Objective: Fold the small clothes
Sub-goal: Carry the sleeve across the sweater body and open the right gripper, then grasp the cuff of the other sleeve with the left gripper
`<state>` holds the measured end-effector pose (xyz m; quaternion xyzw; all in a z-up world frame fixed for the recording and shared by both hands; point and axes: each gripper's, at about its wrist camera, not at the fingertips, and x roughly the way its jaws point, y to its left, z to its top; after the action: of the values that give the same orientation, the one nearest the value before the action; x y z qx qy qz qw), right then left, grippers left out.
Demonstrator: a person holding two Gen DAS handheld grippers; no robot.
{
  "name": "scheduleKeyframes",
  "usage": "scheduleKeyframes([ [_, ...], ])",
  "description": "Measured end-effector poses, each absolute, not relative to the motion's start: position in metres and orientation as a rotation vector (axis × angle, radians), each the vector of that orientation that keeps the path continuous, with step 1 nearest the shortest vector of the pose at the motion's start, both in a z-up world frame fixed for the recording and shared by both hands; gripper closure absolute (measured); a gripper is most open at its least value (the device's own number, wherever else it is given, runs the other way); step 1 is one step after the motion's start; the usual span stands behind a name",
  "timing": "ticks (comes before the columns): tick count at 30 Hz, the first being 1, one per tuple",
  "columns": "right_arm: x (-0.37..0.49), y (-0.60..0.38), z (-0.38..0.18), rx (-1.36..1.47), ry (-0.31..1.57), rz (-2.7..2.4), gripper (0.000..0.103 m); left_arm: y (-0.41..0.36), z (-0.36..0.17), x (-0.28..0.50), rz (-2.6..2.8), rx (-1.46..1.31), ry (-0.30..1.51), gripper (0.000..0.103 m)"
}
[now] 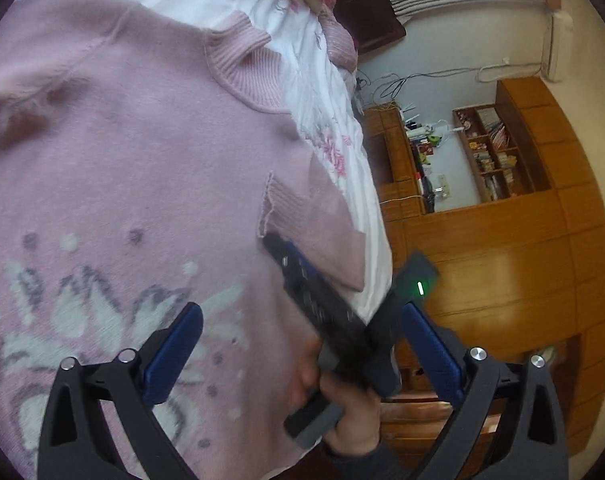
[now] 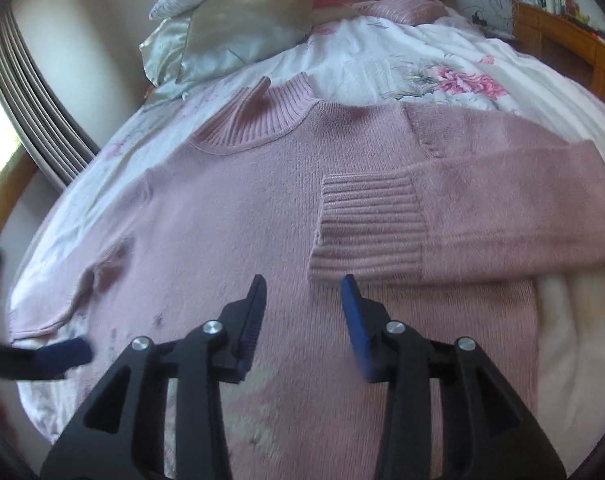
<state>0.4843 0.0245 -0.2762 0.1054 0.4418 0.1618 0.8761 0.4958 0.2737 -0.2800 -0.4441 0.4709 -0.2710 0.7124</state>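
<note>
A pink knit sweater (image 2: pixel 222 220) lies face up on the bed, its white and grey pattern (image 1: pixel 82 312) low on the front. One sleeve is folded across the chest, and its ribbed cuff (image 2: pixel 366 232) rests near the middle. My right gripper (image 2: pixel 304 304) is open just below that cuff with nothing between its fingers. In the left wrist view a hand (image 1: pixel 346 412) holds the right gripper (image 1: pixel 280 246), tips at the cuff (image 1: pixel 290 208). My left gripper (image 1: pixel 300 310) is wide open above the sweater's patterned front and holds nothing. One of its fingers (image 2: pixel 62 354) shows near the other sleeve.
The bed has a white floral sheet (image 2: pixel 454 80), with pillows (image 2: pixel 238 32) at its head. Wooden cabinets and shelves (image 1: pixel 502 260) stand beside the bed's edge. A window with blinds (image 2: pixel 30 112) is on the other side.
</note>
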Motion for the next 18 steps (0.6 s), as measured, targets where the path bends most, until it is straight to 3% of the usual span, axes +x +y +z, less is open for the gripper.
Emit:
scheduleKeyframes([
  [3, 0.427, -0.004, -0.268, 0.322, 0.915, 0.393, 0.053, 0.244, -0.301, 0.54, -0.63, -1.025, 1.093, 0.004],
  [10, 0.293, -0.046, -0.286, 0.395, 1.002, 0.431, 0.051, 0.187, -0.337, 0.612, -0.528, -0.842, 1.268, 0.004],
  [15, 0.241, -0.069, -0.307, 0.515, 1.08, 0.405, 0.051, 0.163, -0.326, 0.627, -0.512, -0.702, 1.333, 0.004],
  [17, 0.23, -0.072, -0.309, 0.542, 1.081, 0.406, 0.051, 0.152, -0.324, 0.63, -0.498, -0.64, 1.363, 0.006],
  [18, 0.228, -0.073, -0.31, 0.553, 1.079, 0.406, 0.051, 0.147, -0.321, 0.631, -0.486, -0.605, 1.369, 0.012],
])
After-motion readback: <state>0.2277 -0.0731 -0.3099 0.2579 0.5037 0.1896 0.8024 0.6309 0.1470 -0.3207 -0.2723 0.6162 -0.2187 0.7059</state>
